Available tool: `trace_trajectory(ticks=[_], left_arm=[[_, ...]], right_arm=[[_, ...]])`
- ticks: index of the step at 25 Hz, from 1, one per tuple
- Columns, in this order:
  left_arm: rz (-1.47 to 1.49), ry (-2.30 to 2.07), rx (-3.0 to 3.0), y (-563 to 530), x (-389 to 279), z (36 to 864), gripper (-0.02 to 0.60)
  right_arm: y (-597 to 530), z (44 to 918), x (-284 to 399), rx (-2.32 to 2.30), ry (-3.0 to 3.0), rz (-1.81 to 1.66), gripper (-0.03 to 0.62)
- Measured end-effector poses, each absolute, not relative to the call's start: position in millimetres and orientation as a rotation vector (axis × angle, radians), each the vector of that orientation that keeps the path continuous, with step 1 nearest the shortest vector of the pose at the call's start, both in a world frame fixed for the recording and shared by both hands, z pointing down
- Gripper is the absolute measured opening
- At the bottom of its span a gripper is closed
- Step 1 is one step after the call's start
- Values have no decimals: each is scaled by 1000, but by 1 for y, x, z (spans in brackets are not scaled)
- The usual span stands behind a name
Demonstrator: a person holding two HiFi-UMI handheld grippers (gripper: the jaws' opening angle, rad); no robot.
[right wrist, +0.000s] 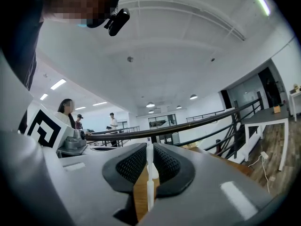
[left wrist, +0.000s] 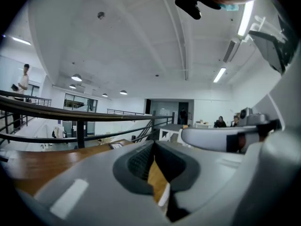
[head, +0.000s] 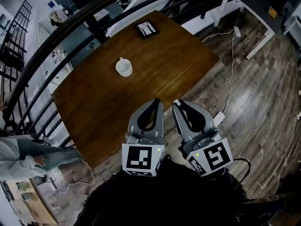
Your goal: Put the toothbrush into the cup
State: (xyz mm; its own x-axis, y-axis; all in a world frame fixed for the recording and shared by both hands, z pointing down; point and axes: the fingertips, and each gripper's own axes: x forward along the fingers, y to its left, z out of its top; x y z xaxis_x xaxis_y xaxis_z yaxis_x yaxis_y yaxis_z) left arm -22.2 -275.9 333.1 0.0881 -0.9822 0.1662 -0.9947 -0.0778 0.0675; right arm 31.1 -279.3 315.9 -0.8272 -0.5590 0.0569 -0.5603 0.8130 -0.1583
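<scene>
Wooden table [head: 174,65] holds the cup [head: 124,68] at eleven o'clock from the right gripper [head: 181,103], which clamps the toothbrush [right wrist: 150,182] upright, while the nearer left gripper [head: 155,102] is closed, apparently empty.

We find the cup [head: 124,68] on the table [head: 178,69], left of centre, and a small frame [head: 147,29] behind it near the far edge. Left gripper [head: 157,101] and right gripper [head: 177,102] sit side by side over the near edge, with the toothbrush [right wrist: 150,192] between the right one's jaws. A railing [head: 56,36] runs along the table's left and far sides.
</scene>
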Motion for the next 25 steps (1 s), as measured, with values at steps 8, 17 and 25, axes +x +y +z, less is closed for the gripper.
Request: trace_trajectory(ticks=[8, 17, 25], left_arm=[[-12, -2200, 1963, -315, -128, 324, 8], [-45, -2310, 1833, -320, -192, 317, 8], [-36, -2377, 1727, -328, -208, 324, 8]], right_arm=[[-324, 306, -75, 599, -2994, 196, 46], [-342, 293, -143, 463, -3044, 172, 46], [-358, 299, -161, 349, -3058, 182, 46]])
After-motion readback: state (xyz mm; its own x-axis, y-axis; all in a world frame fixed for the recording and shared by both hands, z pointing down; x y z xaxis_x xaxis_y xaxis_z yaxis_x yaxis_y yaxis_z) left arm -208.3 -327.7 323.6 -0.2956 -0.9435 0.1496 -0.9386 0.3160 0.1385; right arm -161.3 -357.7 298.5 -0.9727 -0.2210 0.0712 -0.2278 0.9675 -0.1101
